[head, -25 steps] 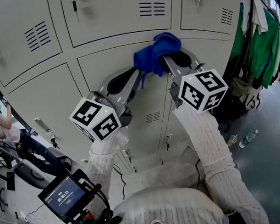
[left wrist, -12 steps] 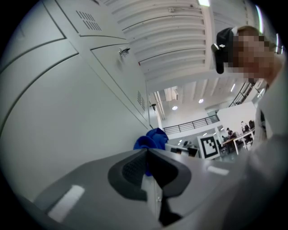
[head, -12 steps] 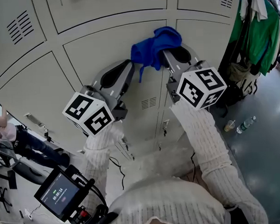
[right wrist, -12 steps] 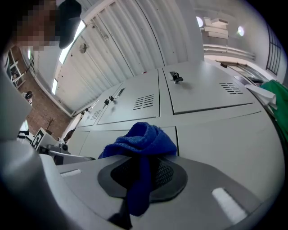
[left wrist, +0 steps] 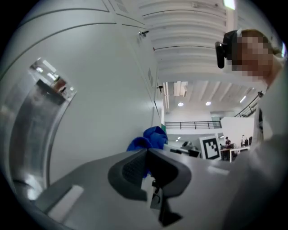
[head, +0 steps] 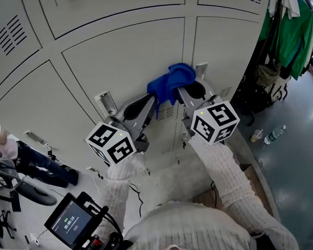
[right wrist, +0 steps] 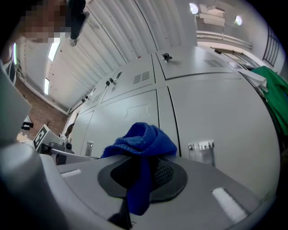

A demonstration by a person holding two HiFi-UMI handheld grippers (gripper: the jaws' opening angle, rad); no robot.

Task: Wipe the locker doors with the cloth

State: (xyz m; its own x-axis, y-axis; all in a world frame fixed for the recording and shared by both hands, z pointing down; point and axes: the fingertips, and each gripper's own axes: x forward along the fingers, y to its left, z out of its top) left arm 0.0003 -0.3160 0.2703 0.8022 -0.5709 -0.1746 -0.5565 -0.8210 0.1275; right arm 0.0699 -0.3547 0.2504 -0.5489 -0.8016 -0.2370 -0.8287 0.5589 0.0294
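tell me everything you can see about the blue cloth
The blue cloth looks like soft terry towelling, crumpled into a loose bunch. The right claw is shut on it: the bulk bulges out past the tips and a narrow tail hangs back between the pads. It is held up at a grey locker door, seemingly pressed to it, near the seam between two doors.
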